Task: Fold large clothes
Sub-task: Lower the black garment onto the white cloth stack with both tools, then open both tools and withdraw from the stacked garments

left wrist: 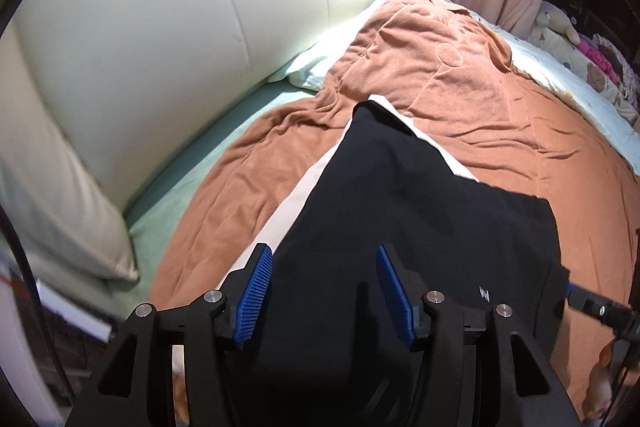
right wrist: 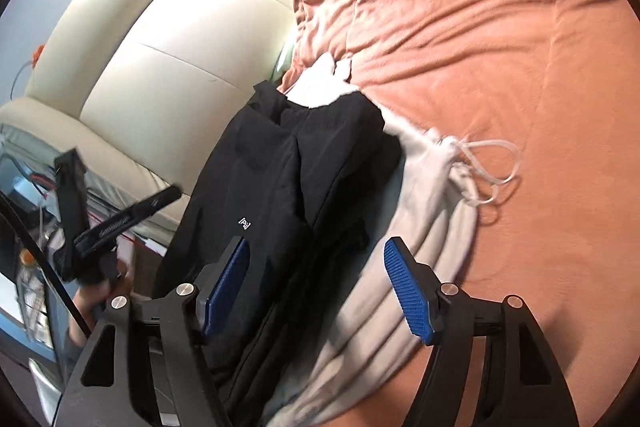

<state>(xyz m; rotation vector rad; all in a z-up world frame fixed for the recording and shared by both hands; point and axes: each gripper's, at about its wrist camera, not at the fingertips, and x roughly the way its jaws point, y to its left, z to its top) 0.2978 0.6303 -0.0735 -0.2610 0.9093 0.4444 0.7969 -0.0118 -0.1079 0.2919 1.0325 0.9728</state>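
Nearest, the left gripper [left wrist: 324, 291] hangs with jaws parted and empty over the black trousers [left wrist: 400, 211]. The right gripper [right wrist: 316, 291] is likewise spread, gripping nothing. The trousers lie folded atop grey trousers [right wrist: 428, 195] toward twelve o'clock, probably stacked deliberately. Beyond spreads the orange blanket [right wrist: 500, 47], then the cream headboard [left wrist: 160, 47] at ten.

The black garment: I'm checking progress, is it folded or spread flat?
Folded. In the right wrist view the black garment lies as a narrow strip, its layers doubled lengthwise, atop a white garment.
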